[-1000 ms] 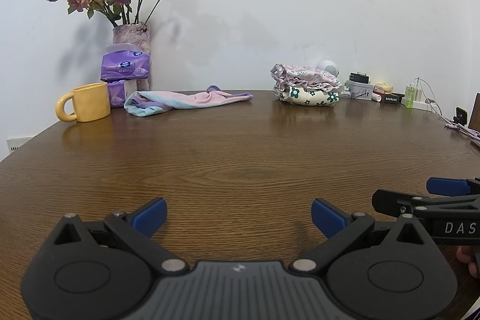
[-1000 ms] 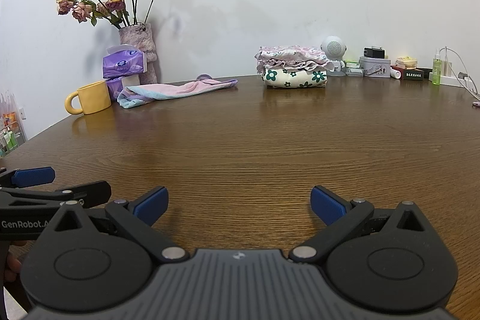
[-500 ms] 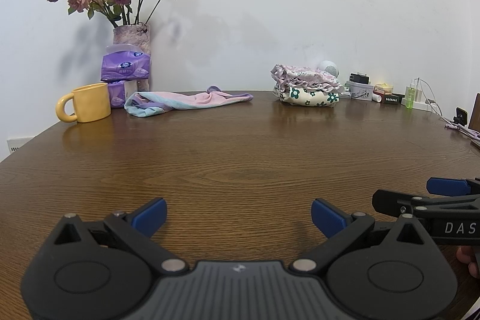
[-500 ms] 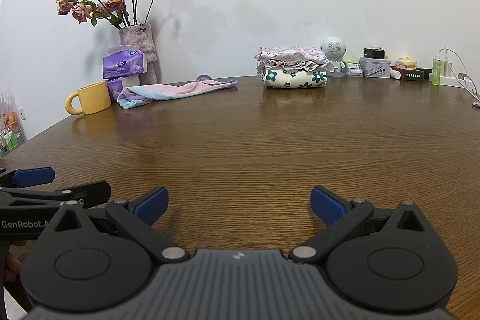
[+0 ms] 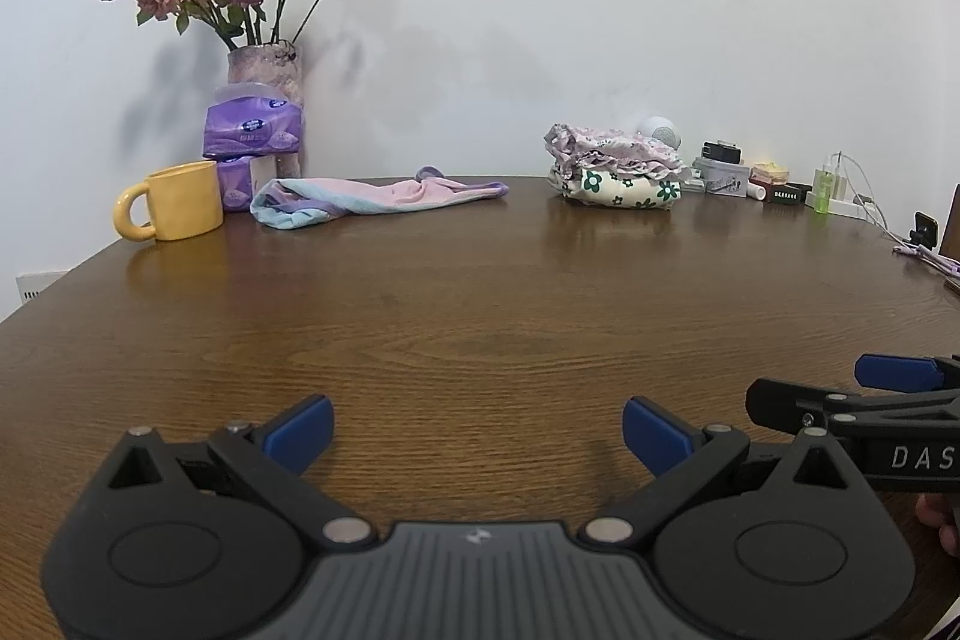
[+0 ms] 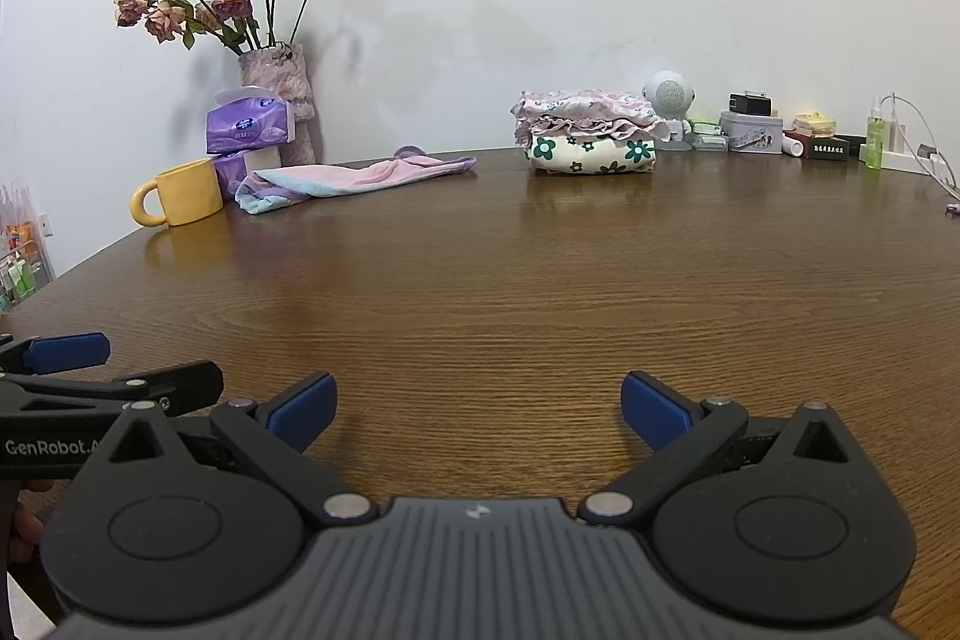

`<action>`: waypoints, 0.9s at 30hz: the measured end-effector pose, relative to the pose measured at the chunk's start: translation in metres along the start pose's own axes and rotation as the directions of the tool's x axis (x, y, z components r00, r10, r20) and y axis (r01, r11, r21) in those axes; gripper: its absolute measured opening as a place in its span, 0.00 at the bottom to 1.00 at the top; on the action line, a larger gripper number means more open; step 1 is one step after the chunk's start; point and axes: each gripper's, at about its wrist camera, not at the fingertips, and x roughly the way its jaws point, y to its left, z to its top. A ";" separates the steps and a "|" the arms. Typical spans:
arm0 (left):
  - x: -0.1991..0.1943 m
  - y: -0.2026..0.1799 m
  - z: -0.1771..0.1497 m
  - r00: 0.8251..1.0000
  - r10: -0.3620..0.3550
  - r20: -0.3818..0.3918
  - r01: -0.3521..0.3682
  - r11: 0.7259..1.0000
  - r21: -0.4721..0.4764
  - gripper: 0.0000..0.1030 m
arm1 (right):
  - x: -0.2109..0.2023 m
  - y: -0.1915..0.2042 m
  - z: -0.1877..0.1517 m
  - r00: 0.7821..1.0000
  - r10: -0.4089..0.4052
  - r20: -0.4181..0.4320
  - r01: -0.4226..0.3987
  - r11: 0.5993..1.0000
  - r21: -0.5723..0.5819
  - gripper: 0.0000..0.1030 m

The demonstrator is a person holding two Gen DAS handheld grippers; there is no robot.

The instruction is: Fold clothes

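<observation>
Nearest, left gripper [image 5: 477, 433] low over the brown wooden table [image 5: 480, 316], blue-tipped fingers [image 5: 300, 430] spread wide with nothing between; just to its right, right gripper [image 6: 477, 409] at the same height, fingers [image 6: 654, 409] likewise spread wide and empty; each gripper's side visible at the edge of the other's view, a bit of a hand [image 5: 939, 520] showing under the right one.

Beyond, a broad stretch of bare tabletop; no cloth near either gripper.

At the far edge, left of centre, a pink, blue and purple garment [image 6: 354, 178] lying unfolded in a long loose strip; just left of it a yellow mug [image 6: 180, 201], handle turned left; behind the mug, stacked purple tissue packs [image 6: 252, 130]; behind those, against the white wall, a vase of dried roses [image 6: 279, 100].

Far right of centre, well apart from the loose garment, a stack of folded clothes [image 6: 585, 139]: cream piece with green flowers below, pink ruffled piece on top; behind and right of it a small white round speaker [image 6: 666, 91], small boxes and tins [image 6: 753, 130], a green spray bottle [image 6: 875, 142] and white cables [image 6: 924, 148].
</observation>
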 end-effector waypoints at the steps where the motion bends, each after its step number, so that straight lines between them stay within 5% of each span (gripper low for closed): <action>1: 0.000 0.000 0.000 1.000 0.000 -0.001 0.000 1.000 0.000 1.00 | 0.000 0.000 0.000 1.000 -0.001 0.000 0.001 1.000 0.000 1.00; 10: 0.006 -0.006 0.003 0.999 0.033 -0.040 -0.032 0.999 0.024 1.00 | 0.002 0.002 0.000 1.000 -0.001 -0.013 0.001 1.000 -0.011 1.00; 27: 0.003 0.010 0.015 0.999 -0.016 -0.036 0.016 1.000 -0.017 1.00 | 0.004 0.004 0.015 1.000 0.017 -0.022 -0.017 1.000 -0.014 1.00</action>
